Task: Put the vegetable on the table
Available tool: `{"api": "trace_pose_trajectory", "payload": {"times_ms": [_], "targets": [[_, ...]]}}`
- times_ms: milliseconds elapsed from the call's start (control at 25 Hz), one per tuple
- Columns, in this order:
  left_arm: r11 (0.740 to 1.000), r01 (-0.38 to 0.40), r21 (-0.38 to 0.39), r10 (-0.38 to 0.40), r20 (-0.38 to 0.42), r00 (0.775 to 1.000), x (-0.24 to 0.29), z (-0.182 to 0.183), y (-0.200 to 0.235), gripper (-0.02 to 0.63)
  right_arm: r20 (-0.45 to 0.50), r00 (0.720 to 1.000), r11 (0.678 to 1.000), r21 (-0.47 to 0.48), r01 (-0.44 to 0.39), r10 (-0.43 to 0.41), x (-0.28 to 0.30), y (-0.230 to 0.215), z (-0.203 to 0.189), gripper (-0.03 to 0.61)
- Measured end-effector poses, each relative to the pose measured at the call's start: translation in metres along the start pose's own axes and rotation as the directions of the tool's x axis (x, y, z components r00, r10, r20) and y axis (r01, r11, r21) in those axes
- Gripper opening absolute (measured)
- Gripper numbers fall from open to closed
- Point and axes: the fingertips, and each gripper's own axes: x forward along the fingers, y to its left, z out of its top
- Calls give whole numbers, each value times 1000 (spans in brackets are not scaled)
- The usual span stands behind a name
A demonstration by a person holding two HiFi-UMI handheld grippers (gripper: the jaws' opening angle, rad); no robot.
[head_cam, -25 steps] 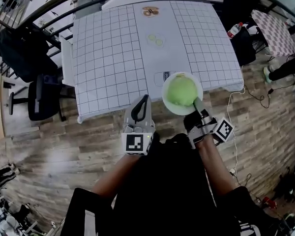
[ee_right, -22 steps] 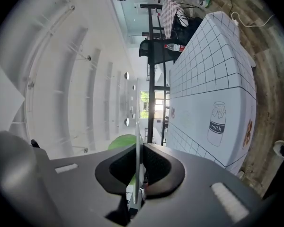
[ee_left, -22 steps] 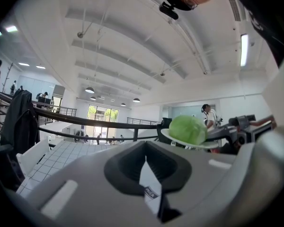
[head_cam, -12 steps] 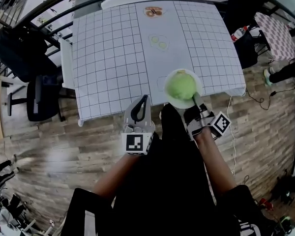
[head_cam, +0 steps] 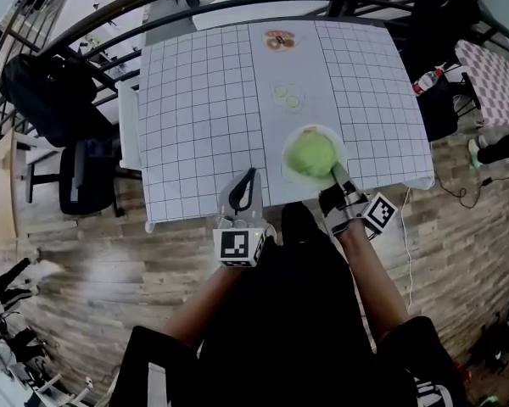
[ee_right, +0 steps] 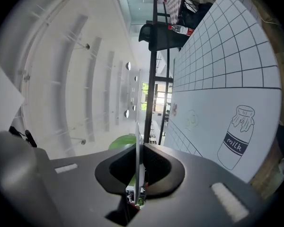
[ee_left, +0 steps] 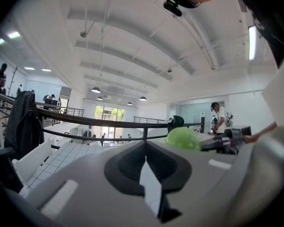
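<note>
Since a second ago both grippers have moved farther over the gridded white table (head_cam: 204, 108). The left gripper (head_cam: 248, 176), clenched and empty, is at its near edge. To the right, the round, leafy green vegetable (head_cam: 312, 153) sits on a smooth white plate (head_cam: 287, 164), which is now wholly above the table. The right gripper (head_cam: 336, 173) pinches its rim. The floor (head_cam: 93, 270) is wood plank.

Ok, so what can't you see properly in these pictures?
- Head view: whether the plate touches the table; looking down from above, a gap would not show.
- Right gripper view: most of the vegetable, behind the right tool's body and the edge-on plate.
- Left gripper view: the plate, behind the left tool's body.
- Head view: the far drawings, too small to name.
</note>
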Motion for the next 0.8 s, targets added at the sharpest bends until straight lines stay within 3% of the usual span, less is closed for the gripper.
{"api": "trace_pose_trajectory", "payload": {"times_ms": [360, 560, 800], "targets": [[1000, -20, -12, 20, -19, 1000, 53, -7, 4, 8, -56, 998, 999, 52, 18, -15, 35, -38, 21, 23], [998, -36, 54, 37, -5, 999, 72, -5, 4, 8, -105, 994, 1000, 0, 25, -25, 52, -69, 32, 23], [998, -42, 52, 44, -31, 999, 101, 4, -5, 8, -136, 991, 1000, -13, 17, -19, 63, -96, 49, 25]]}}
